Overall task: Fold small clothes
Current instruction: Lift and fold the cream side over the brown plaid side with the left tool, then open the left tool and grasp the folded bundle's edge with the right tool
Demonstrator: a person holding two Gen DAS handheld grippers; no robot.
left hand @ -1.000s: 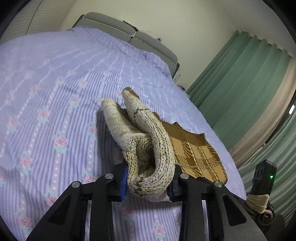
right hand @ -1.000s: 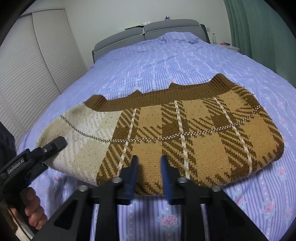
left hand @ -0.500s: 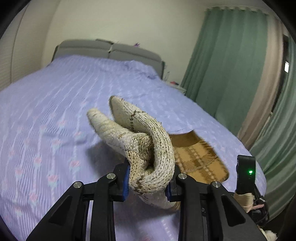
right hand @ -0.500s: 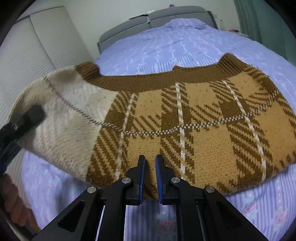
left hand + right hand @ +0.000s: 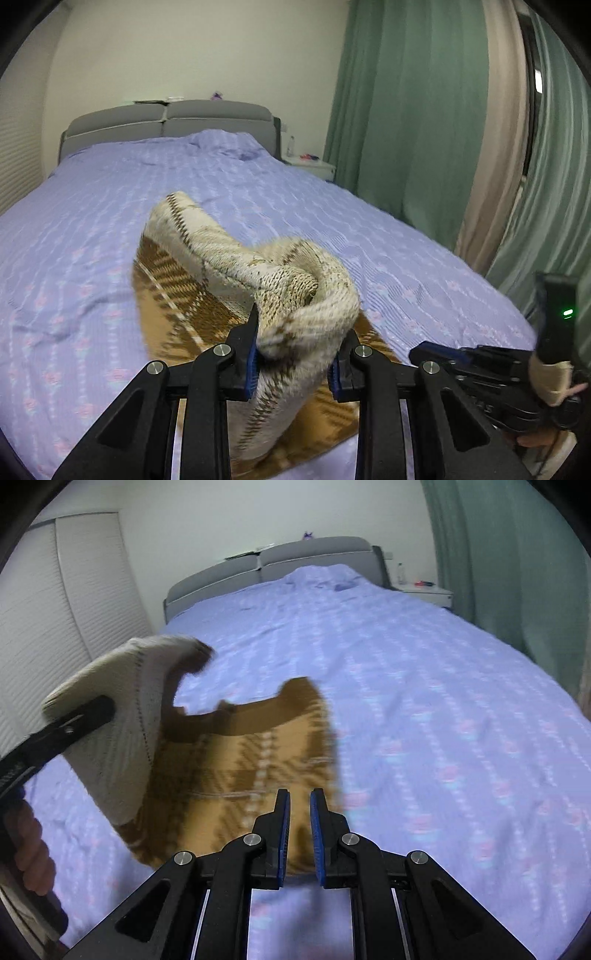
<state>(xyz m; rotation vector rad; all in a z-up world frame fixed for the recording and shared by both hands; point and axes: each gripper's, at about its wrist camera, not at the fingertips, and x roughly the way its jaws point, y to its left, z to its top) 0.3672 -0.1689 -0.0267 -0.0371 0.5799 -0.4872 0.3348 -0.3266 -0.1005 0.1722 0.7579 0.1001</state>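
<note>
While both claws grip it, plaid sweater (image 5: pixel 236 768) lifted, bed (image 5: pixel 424 701) below

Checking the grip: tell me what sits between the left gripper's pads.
The sweater's bunched cream end fills the left gripper, pressed by both pads, in the left wrist view.

We are finding no text we can read here. Pale lettering is showing on the black body of the left gripper (image 5: pixel 55 727) where it is crossing the cream sweater (image 5: pixel 122 716), but blur is keeping us from making it out.
</note>
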